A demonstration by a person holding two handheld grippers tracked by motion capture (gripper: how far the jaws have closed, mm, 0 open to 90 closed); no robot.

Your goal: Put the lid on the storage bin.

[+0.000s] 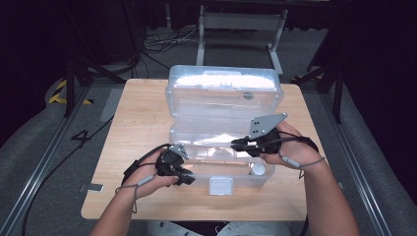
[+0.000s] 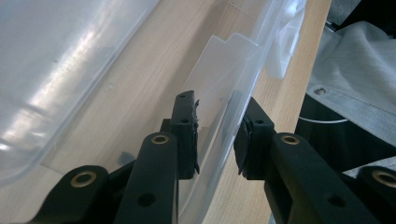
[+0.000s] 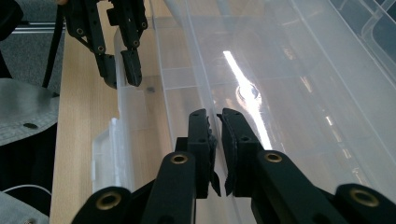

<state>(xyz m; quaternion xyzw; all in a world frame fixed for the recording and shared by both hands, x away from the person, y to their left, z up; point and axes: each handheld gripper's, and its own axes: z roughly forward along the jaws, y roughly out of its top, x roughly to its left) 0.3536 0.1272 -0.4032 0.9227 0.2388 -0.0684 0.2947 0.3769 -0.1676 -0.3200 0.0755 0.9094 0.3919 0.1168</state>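
A clear plastic storage box (image 1: 196,135) stands on the wooden table (image 1: 137,123) with its lid (image 1: 223,88) tipped up at the back. My left gripper (image 1: 189,179) is at the box's front left. In the left gripper view, my left gripper (image 2: 217,140) has its jaws on either side of the clear front wall (image 2: 229,70), closed on its rim. The right gripper view shows that same grip (image 3: 122,74) from farther off. My right gripper (image 1: 235,144) reaches leftward over the box's inside (image 3: 289,93). Its tips (image 3: 215,121) are almost together, and I see nothing between them.
A white latch (image 1: 220,186) hangs on the front wall. A small white round thing (image 1: 258,169) lies at the box's front right corner. The table's near edge runs just behind my forearms. Dark frames, cables and grey floor surround the table.
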